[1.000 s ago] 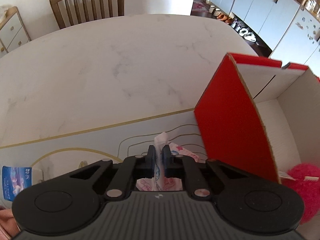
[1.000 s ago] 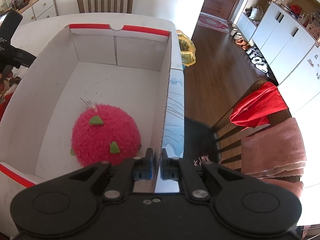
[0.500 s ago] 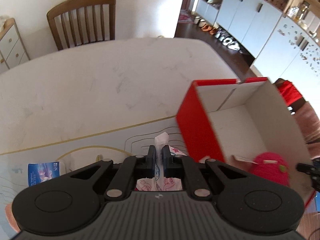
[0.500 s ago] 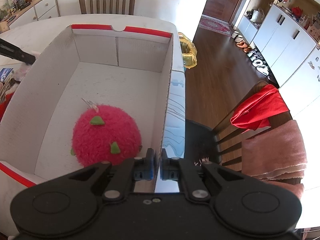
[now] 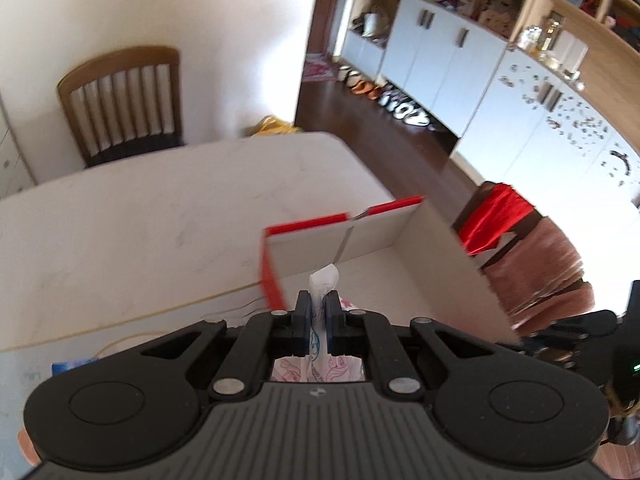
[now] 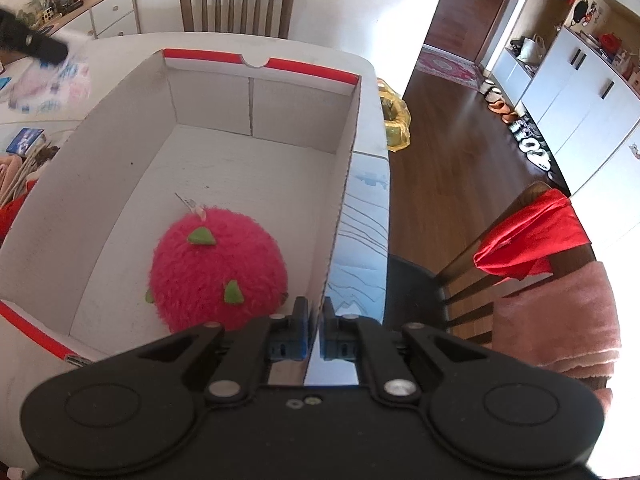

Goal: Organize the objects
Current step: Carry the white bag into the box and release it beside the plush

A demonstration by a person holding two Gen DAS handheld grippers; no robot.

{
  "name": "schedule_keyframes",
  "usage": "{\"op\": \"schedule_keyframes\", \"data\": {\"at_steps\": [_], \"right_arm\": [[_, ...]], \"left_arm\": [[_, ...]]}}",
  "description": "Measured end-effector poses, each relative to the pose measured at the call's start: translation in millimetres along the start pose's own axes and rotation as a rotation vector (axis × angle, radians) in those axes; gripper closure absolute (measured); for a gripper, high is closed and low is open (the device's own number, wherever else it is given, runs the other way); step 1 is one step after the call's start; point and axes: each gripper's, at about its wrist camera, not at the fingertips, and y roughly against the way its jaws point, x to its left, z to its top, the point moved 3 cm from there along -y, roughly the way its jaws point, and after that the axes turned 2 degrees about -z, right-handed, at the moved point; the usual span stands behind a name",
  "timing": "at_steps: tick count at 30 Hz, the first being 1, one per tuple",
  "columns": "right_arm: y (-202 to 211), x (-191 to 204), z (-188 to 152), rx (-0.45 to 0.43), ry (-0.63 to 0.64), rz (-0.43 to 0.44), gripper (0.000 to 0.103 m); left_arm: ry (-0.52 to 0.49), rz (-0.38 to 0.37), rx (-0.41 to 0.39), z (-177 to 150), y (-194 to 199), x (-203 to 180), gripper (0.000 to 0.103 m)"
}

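Observation:
My left gripper (image 5: 317, 308) is shut on a white packet with pink and blue print (image 5: 323, 280), held in the air over the near left wall of the red-and-white cardboard box (image 5: 384, 232). In the right wrist view the packet (image 6: 52, 84) hangs blurred from the left gripper (image 6: 40, 46) at far left. My right gripper (image 6: 315, 322) is shut on the box's right wall (image 6: 340, 208). A pink plush ball with green spikes (image 6: 218, 270) lies inside the box.
The box sits on a white marble table (image 5: 140, 216). A small blue packet (image 6: 24, 140) and cords lie left of the box. A wooden chair (image 6: 236, 4) stands behind the table; a chair with red cloth (image 6: 532, 232) stands on the right.
My left gripper has risen and swung right with the packet, from the table beside the box to above its left wall. The right gripper stays clamped on the box wall.

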Motion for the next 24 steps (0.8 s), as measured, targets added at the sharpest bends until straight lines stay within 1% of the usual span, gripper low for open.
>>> {"op": "schedule_keyframes", "data": {"at_steps": [3, 6, 12, 15, 17, 22, 24], "right_arm": [[-1, 0, 0, -0.004, 0.008, 0.003, 0.098], [-3, -1, 0, -0.008, 0.010, 0.007, 0.098], [-5, -3, 1, -0.012, 0.014, 0.015, 0.098], [-6, -3, 0, -0.015, 0.016, 0.019, 0.098], [-6, -3, 0, -0.016, 0.017, 0.020, 0.098], [-7, -3, -1, -0.018, 0.024, 0.022, 0.098], [-7, -3, -1, -0.018, 0.026, 0.022, 0.098]], "left_arm": [[-0.024, -0.018, 0.002, 6, -9, -20, 0.097], [-0.052, -0.024, 0.019, 8, -29, -39, 0.097], [-0.092, -0.010, 0.102, -2, -79, -66, 0.097], [-0.111, 0.009, 0.125, -11, -99, -68, 0.097], [-0.103, 0.023, 0.149, -15, -112, -65, 0.097], [-0.096, 0.048, 0.186, -22, -133, -58, 0.097], [-0.095, 0.060, 0.196, -24, -138, -55, 0.095]]}}
